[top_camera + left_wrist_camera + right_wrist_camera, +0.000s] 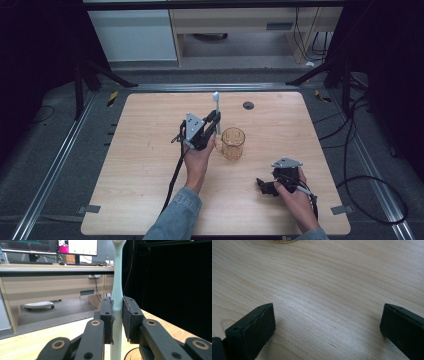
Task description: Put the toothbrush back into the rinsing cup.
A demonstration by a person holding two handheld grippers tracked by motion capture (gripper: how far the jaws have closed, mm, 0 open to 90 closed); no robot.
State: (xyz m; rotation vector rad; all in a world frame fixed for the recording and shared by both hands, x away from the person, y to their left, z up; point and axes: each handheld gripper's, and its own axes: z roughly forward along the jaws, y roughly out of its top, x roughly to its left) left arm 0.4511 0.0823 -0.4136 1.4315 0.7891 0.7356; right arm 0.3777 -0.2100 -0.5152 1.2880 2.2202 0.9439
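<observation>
High view: left claw [216,118] clamped on upright toothbrush [216,111] beside cup [233,143]; right claw [262,186] wide, mid-table.

A pale long-handled plastic toothbrush [217,111] was held upright in the left gripper [214,121], just left of an amber ribbed glass cup [233,143] near the middle of the light wooden table [140,165]. The right gripper [264,186] was placed nearer the front right, well apart from the cup.

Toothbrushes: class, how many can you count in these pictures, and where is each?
1. The pale toothbrush stands upright, clamped in the left tongs, beside the amber cup near the table's middle. None other shows.
</observation>
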